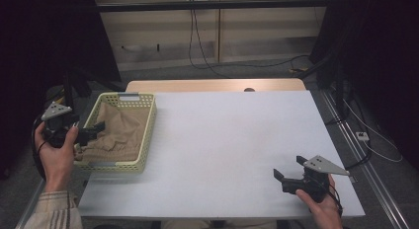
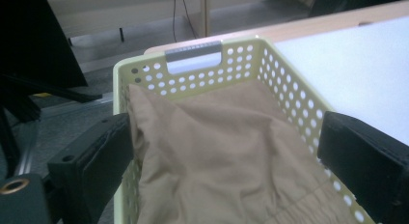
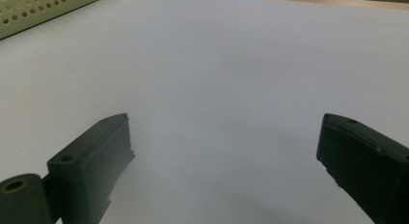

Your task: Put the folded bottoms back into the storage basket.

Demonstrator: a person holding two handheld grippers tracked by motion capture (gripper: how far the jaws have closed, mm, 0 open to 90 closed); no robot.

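Observation:
A pale yellow perforated basket (image 1: 149, 133) stands on the left part of the white table (image 1: 232, 135). A crumpled tan cloth (image 1: 121, 128) lies inside it. My left gripper (image 1: 91, 135) hovers at the basket's left rim, pointing in over the cloth, open with nothing between its jaws. In the left gripper view the cloth (image 2: 222, 185) lies below the spread jaws of the left gripper (image 2: 226, 132), and the basket's far wall (image 2: 193, 77) has a grey handle. My right gripper (image 1: 289, 166) rests low near the table's front right corner, open and empty. In the right gripper view this gripper (image 3: 226, 125) faces bare tabletop.
The basket's corner (image 3: 43, 7) shows far off at the top left of the right gripper view. A wooden table strip (image 1: 212, 86) runs behind the white top. Cables (image 1: 197, 51) lie on the floor beyond. Dark stands flank both sides.

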